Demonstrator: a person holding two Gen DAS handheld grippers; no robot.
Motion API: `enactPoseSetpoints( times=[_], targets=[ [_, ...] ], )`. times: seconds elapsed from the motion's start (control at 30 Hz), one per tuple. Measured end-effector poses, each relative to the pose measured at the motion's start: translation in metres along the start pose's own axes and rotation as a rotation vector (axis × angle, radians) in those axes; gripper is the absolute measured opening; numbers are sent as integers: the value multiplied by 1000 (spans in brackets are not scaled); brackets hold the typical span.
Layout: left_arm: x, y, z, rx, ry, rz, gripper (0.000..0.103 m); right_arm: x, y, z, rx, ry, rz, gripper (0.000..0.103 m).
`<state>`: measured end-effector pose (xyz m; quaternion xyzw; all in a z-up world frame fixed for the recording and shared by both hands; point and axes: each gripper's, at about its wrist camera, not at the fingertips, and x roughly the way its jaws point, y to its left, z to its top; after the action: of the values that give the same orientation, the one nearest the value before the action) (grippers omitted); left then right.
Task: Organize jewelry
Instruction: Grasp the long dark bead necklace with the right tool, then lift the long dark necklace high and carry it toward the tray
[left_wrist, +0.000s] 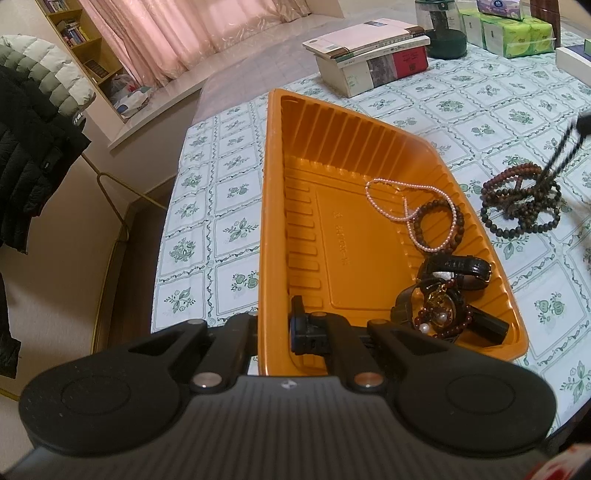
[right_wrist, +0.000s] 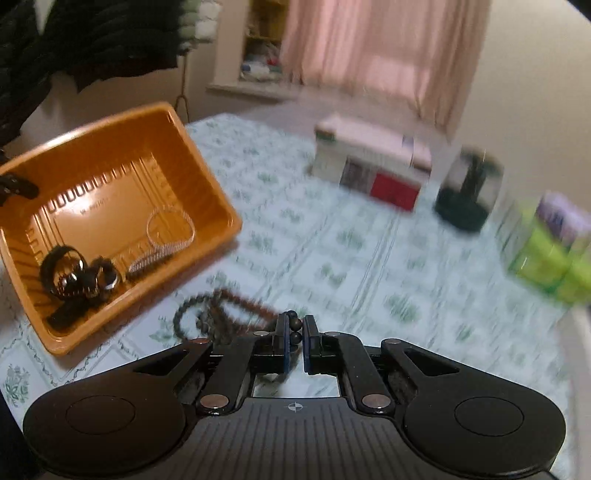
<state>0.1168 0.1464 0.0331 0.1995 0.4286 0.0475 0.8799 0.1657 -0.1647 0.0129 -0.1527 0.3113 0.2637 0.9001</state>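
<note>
An orange plastic tray (left_wrist: 295, 155) sits on the table and holds a pink pearl necklace (left_wrist: 402, 201), a dark bead bracelet (left_wrist: 439, 229), a black watch (left_wrist: 458, 269) and a red bead bracelet (left_wrist: 443, 317). My left gripper (left_wrist: 275, 332) is shut on the tray's near rim, one finger inside and one outside. A pile of dark and brown bead bracelets (left_wrist: 521, 203) lies on the cloth right of the tray. My right gripper (right_wrist: 295, 339) is shut on a strand of dark beads (right_wrist: 207, 317) from that pile. The tray shows at the left of the right wrist view (right_wrist: 207, 155).
A stack of books (left_wrist: 369, 55) lies beyond the tray, with a dark green jar (left_wrist: 443, 33) and green tissue packs (left_wrist: 513, 33) at the far right. The table edge (left_wrist: 166, 206) runs along the tray's left side. Dark jackets (left_wrist: 33, 140) hang at left.
</note>
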Motion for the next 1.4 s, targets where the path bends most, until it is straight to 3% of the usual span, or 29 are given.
enactPoseSetpoints(
  times=[0.7,1.4],
  targets=[
    [0,0,2,13,-1,-6,4,-117,-18,89,-338,-228,-214,7],
    [-2,-1,3,21,-2,-10,4,-156,6,171,-655,-417,-290,7]
  ],
)
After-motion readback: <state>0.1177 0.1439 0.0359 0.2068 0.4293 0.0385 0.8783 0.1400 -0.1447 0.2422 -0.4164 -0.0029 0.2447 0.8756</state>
